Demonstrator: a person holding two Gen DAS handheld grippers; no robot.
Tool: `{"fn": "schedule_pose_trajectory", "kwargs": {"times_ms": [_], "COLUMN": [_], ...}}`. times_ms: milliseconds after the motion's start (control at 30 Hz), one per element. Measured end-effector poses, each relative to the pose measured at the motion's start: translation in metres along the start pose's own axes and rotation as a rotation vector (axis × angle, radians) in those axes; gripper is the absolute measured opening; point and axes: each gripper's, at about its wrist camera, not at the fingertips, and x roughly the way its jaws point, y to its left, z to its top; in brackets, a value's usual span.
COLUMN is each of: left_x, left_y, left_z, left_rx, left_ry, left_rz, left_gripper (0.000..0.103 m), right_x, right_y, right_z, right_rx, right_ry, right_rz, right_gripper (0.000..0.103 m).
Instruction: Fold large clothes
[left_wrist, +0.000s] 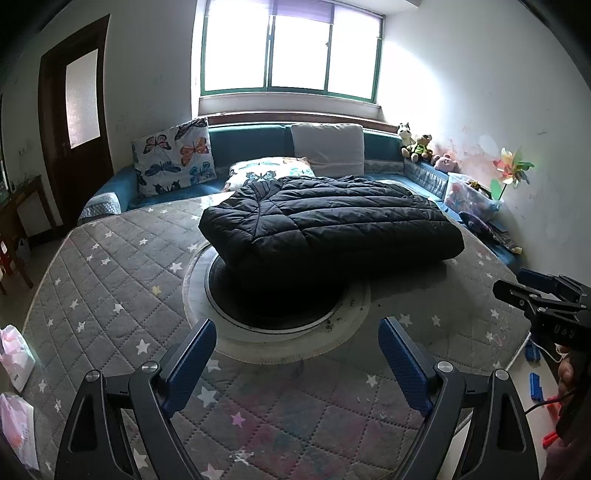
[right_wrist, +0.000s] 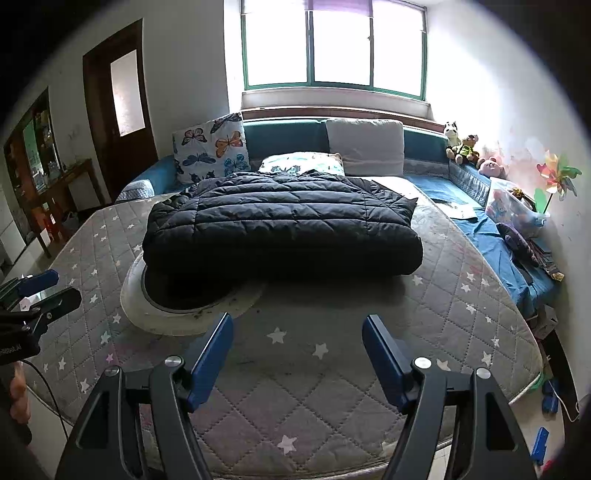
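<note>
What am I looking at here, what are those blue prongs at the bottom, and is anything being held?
These are two pictures from cameras mounted on hand-held grippers, one in each of a person's hands. The blue prongs are the fingers. One view looks along the left gripper, the other along the right gripper. Both stand open and hold nothing. Ahead, a black puffy jacket, already folded, lies on a grey star-patterned mat, partly over a round white-rimmed thing. Behind it is a blue sofa with cushions.
</note>
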Motion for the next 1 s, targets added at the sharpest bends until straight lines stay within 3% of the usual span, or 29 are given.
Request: {"fn": "schedule_pose_trajectory", "kwargs": {"times_ms": [1000], "left_x": [0.018], "left_y": [0.003], "left_z": [0.0], "left_rx": [0.007], "left_ry": [0.023], "left_rz": [-0.003], "left_gripper": [0.096], "right_x": [0.015], "right_y": [0.001], "right_z": [0.002], "right_rx": [-0.011], "right_ry": [0.026], "right_rz": [0.011], "right_gripper": [0.079]}}
